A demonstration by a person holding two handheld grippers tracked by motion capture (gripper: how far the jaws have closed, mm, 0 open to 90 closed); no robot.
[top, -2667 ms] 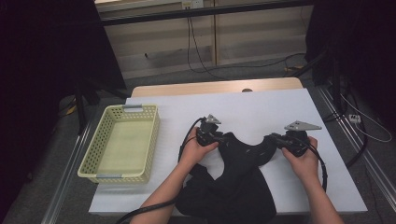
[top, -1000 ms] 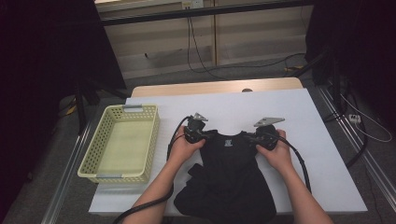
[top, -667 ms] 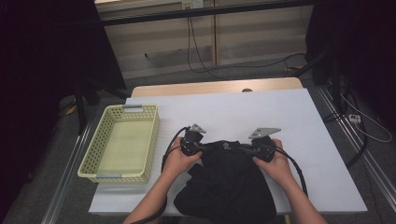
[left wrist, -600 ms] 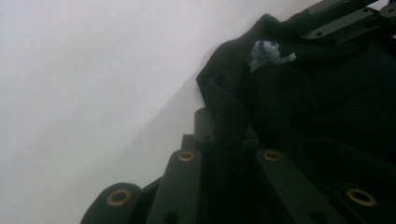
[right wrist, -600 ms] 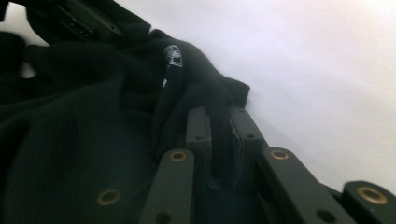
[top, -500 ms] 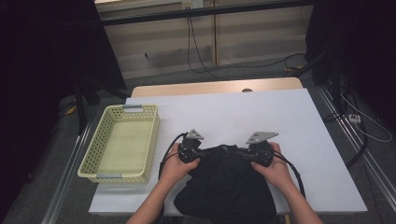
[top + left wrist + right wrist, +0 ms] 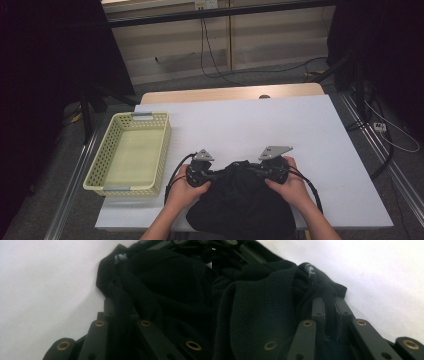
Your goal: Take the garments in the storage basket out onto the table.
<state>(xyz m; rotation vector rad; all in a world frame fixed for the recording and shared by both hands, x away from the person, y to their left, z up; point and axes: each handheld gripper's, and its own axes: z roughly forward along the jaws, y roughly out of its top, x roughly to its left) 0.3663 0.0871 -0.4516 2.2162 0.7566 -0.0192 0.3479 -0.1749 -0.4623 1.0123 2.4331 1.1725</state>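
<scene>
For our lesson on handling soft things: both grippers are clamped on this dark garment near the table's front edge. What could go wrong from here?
1. The black garment already hangs over the table's near edge, so it might slide off if released.
2. The left gripper and right gripper each pinch only a thin fold, which may slip out.
3. The bunched cloth could fold unevenly.

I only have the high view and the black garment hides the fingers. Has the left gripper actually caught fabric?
Observer: Yes. In the left gripper view, the left gripper is closed on a fold of the black garment.
Operator: And the right one?
Observer: The right gripper pinches a rolled edge of cloth between its fingers.
Operator: Any label visible near it?
Observer: A small white-printed tag sits just beyond those fingers; its text is unreadable.
</scene>
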